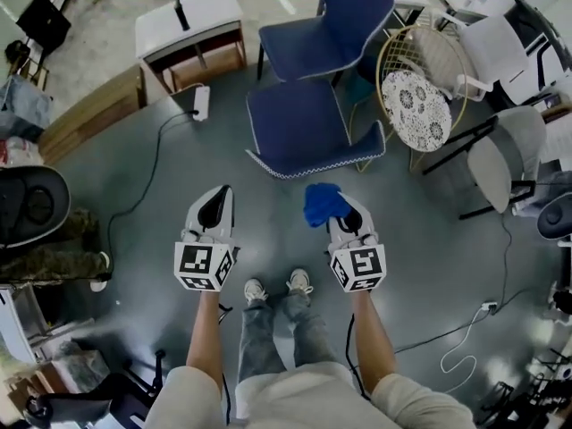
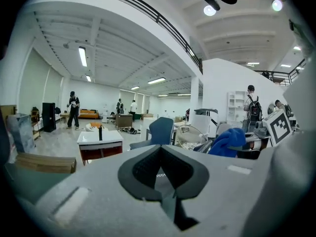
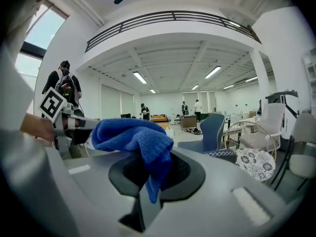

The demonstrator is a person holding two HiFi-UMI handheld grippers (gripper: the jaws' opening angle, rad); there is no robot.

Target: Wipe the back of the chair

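A dark blue chair (image 1: 308,119) stands ahead of me on the grey floor, its back (image 1: 344,12) at the far side; it also shows small in the left gripper view (image 2: 160,131) and in the right gripper view (image 3: 213,127). My right gripper (image 1: 332,206) is shut on a blue cloth (image 1: 322,202), which bunches over the jaws (image 3: 136,139). My left gripper (image 1: 213,206) is shut with nothing in it, level with the right one and short of the chair's seat. The cloth is also visible from the left gripper view (image 2: 227,142).
A round wire chair with a patterned cushion (image 1: 416,105) stands right of the blue chair. A low white table (image 1: 190,29) is at the back left, a power strip (image 1: 202,102) and cables on the floor. White chairs (image 1: 500,164) crowd the right. People stand far off in the hall.
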